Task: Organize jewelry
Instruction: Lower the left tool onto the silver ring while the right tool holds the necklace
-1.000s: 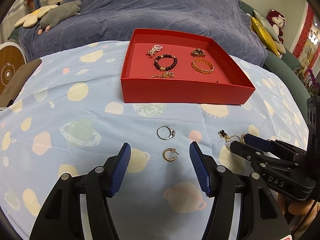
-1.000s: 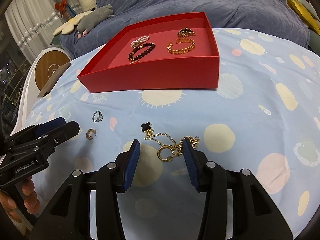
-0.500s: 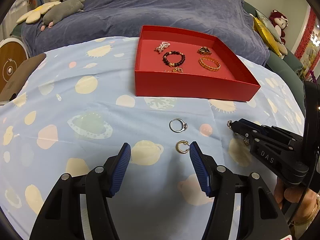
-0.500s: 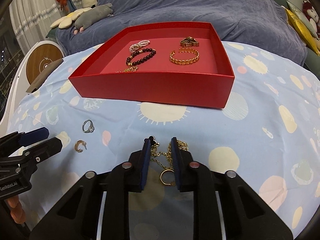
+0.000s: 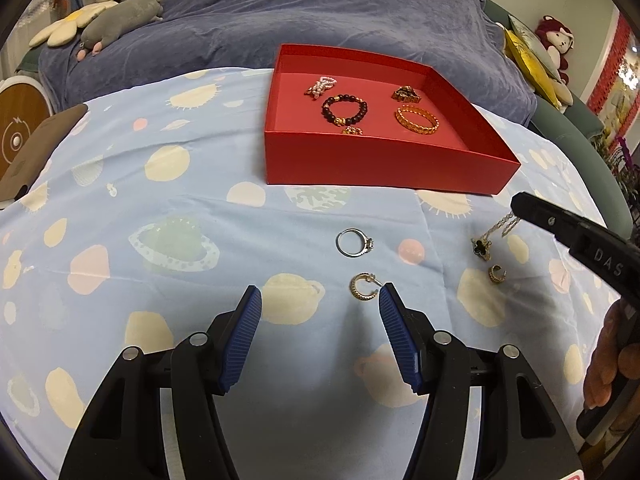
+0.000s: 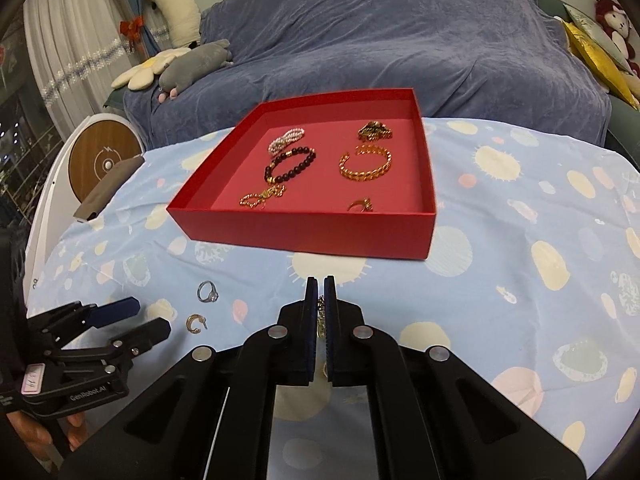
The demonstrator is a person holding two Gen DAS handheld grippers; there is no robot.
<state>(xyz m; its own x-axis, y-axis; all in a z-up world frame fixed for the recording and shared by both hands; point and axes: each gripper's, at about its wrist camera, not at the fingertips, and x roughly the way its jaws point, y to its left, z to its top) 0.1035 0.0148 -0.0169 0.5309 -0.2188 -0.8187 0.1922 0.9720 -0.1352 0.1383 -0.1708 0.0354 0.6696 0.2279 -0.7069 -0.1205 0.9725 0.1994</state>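
Note:
A red tray (image 5: 384,168) (image 6: 304,232) holds several pieces: a bead bracelet (image 5: 345,109), a gold bangle (image 5: 417,119) and others. On the cloth lie a silver ring (image 5: 354,242) (image 6: 208,292), a gold hoop earring (image 5: 363,286) (image 6: 195,323) and a second small gold earring (image 5: 497,273). My left gripper (image 5: 320,304) is open, just behind the hoop earring. My right gripper (image 6: 321,292) is shut on a gold chain necklace (image 5: 505,225) whose black clover pendant (image 5: 481,246) hangs just above or on the cloth.
The jewelry lies on a light blue patterned cloth (image 5: 160,208). A blue-covered sofa (image 6: 400,48) with plush toys stands behind. A brown pouch (image 5: 36,148) and a round wooden disc (image 6: 102,160) sit at the left.
My right gripper closed on the gold chain and lifted it off the cloth, uncovering a small gold earring. My left gripper shifted left, staying open.

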